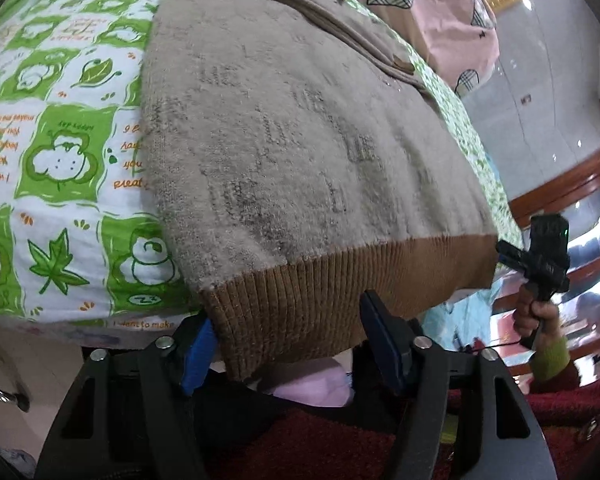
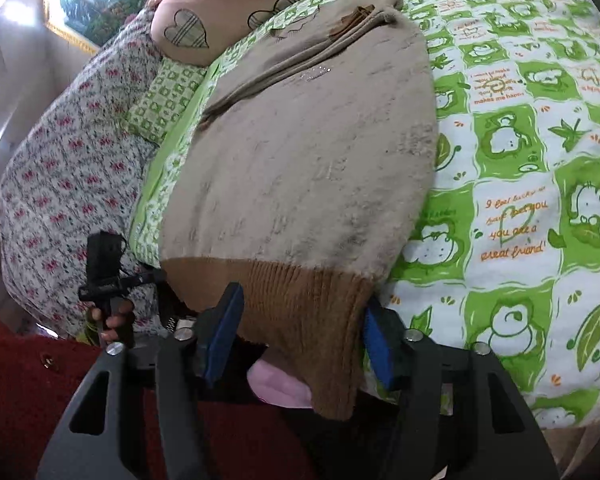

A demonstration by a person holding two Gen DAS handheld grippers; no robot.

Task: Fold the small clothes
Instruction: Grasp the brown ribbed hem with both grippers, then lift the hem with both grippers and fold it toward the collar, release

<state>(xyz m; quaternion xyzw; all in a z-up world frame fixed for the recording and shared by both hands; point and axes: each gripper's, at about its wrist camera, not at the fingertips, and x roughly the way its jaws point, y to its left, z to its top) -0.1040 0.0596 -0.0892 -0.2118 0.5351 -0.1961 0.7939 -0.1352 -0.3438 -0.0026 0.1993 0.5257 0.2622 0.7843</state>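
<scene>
A small beige knit sweater (image 1: 292, 152) with a brown ribbed hem (image 1: 300, 308) lies flat on the bed, hem toward me and hanging over the bed edge. My left gripper (image 1: 288, 344) is open, its blue-padded fingers (image 1: 198, 356) straddling the hem's left corner. In the right wrist view the same sweater (image 2: 300, 168) shows, and my right gripper (image 2: 300, 340) is open with the hem's right corner (image 2: 320, 344) between its jaws. Each view shows the other gripper at the side (image 1: 540, 264) (image 2: 104, 276).
A green and white cartoon-print sheet (image 1: 60, 152) (image 2: 520, 200) covers the bed. A pink pillow with plaid hearts (image 2: 220, 12) lies past the sweater, a floral quilt (image 2: 68, 184) to its left. A red-sleeved arm (image 1: 560, 400) and pink cloth (image 1: 312, 388) are below.
</scene>
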